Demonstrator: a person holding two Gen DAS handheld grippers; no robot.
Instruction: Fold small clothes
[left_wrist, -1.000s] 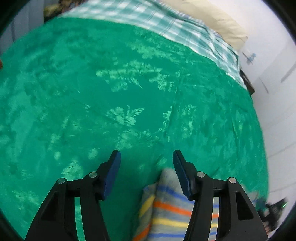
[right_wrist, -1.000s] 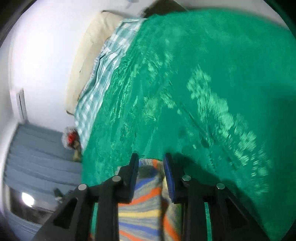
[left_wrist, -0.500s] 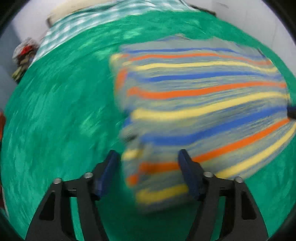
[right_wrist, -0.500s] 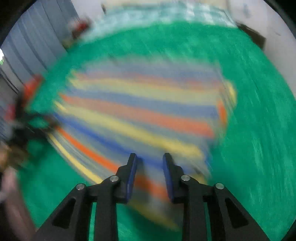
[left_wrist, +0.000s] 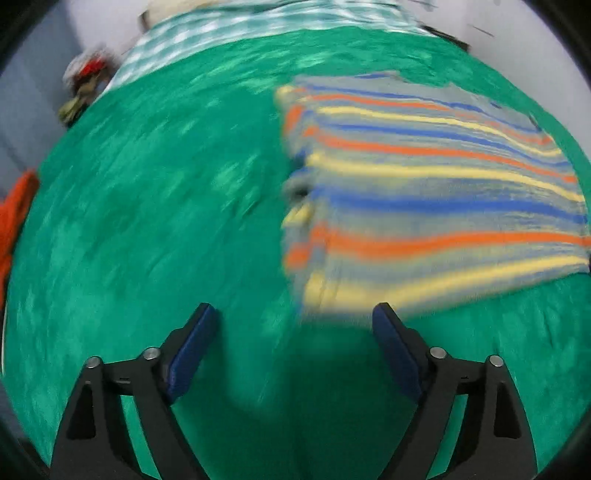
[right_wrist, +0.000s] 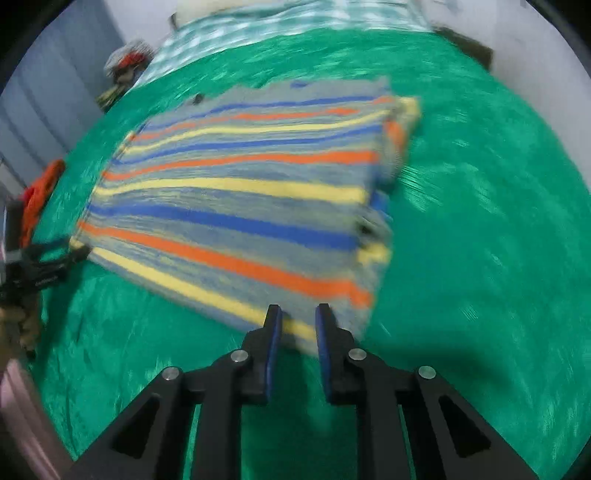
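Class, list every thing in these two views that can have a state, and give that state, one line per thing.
left gripper: open wide, empty, above the blanket.
right gripper: jaws narrowly apart at the garment's near edge; grip unclear.
striped garment: lying flat, its side edge folded under.
green blanket: spread over the bed.
orange cloth: crumpled at the blanket's edge.

The left wrist camera looks forward and down along the left gripper (left_wrist: 291, 325) from low over the green patterned bed cover (left_wrist: 155, 206), facing the bed's head, with the striped grey, blue, orange and yellow knitted garment (left_wrist: 436, 199) lying to its right. The right wrist camera looks the same way along the right gripper (right_wrist: 298, 317), with that garment (right_wrist: 243, 195) ahead and to its left. Both views share the garment, the cover and the green-and-white checked sheet (left_wrist: 266, 18) at the far end.
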